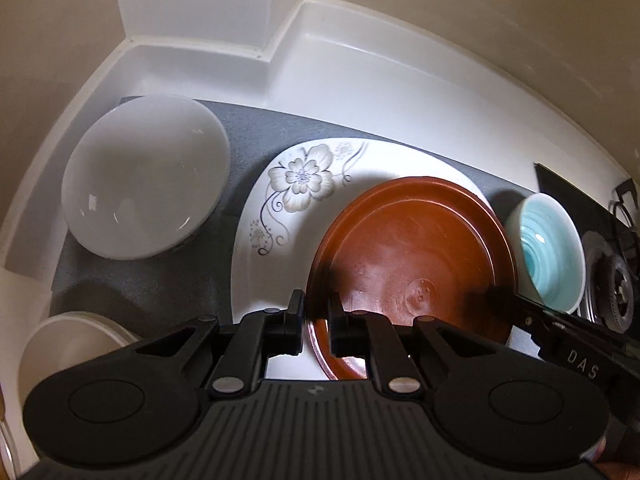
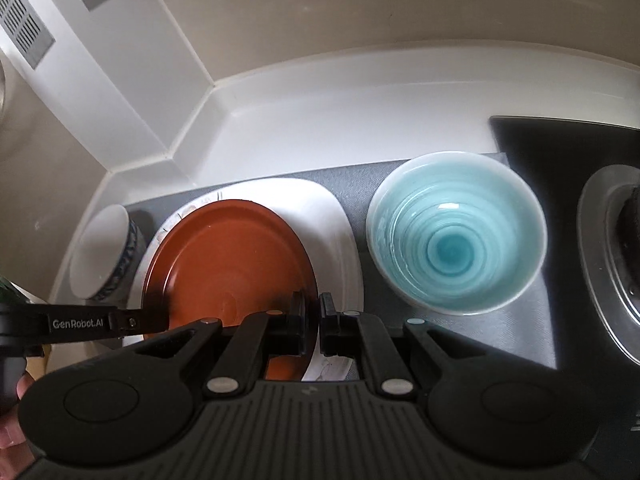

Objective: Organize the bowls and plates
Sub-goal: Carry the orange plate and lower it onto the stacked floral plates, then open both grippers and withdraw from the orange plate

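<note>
A brown plate (image 1: pixel 416 256) lies on a white flower-patterned plate (image 1: pixel 296 184) on a grey mat. My left gripper (image 1: pixel 316 320) is shut on the brown plate's left rim. My right gripper (image 2: pixel 313 320) is shut on the same plate's (image 2: pixel 228 256) right rim, over the white plate (image 2: pixel 336 232). A light blue bowl (image 2: pixel 456 244) stands to the right of the plates and also shows in the left wrist view (image 1: pixel 548 248). A white bowl (image 1: pixel 144 176) stands at the left; in the right wrist view (image 2: pixel 104 256) its side shows a blue pattern.
The grey mat (image 1: pixel 168 288) lies on a white counter (image 1: pixel 360 92) with a raised back edge and walls behind. A pale dish (image 1: pixel 72 344) sits at the lower left. A black stove with a burner (image 2: pixel 612 264) lies to the right.
</note>
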`<state>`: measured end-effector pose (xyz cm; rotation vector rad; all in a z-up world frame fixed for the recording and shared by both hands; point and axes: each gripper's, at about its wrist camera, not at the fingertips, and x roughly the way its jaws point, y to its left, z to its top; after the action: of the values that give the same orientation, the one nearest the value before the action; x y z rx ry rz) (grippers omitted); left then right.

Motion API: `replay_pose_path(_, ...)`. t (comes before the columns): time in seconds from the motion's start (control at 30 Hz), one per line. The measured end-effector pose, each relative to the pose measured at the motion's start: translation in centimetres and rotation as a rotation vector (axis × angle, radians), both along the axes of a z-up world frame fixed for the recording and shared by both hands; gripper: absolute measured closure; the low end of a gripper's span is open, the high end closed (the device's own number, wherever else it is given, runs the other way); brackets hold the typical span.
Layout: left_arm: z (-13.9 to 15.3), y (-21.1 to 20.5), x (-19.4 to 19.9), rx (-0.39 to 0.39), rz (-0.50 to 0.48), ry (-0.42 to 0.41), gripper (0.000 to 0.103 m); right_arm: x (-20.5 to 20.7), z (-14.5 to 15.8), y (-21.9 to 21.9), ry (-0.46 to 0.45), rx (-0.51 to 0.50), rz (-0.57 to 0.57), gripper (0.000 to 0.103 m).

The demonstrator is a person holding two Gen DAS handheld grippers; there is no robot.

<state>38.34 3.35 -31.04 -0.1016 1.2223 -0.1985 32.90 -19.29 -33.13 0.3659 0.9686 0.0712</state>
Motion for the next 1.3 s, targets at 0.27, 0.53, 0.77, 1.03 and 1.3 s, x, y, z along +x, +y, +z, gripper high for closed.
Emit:
replay_pose_path(0.27,-1.5,0.0,0.9,-0.018,0.023,-0.032,0.092,1.1,-2.0,0.2,-0.025,-0.020,-0.017,0.095)
replay_pose_path(0.53,-0.8,0.8,0.3,-0.054,0.034,-0.066,0.090,0.7,-1.0,0.9,-0.072,-0.106,0.031,0.071)
replay_pose_path(0.77,-1.5,0.4,-0.4,-0.036,0.013,-0.062,0.090,-0.6,-1.2,1.1,-0.086,-0.080,0.040,0.061)
replay_pose_path(1.03,0.3,2.9,-2.9,-0.087,0.042,-0.078,0.089,-4.3,-0.1,0.6,-0.130,-0.036,0.010,0.061)
replay_pose_path(1.3,3.3,7.6,-2.7,-0.089,0.169,-0.133,0.068,-8.0,1.0,-3.3,-0.139,0.037,-0.111,0.060)
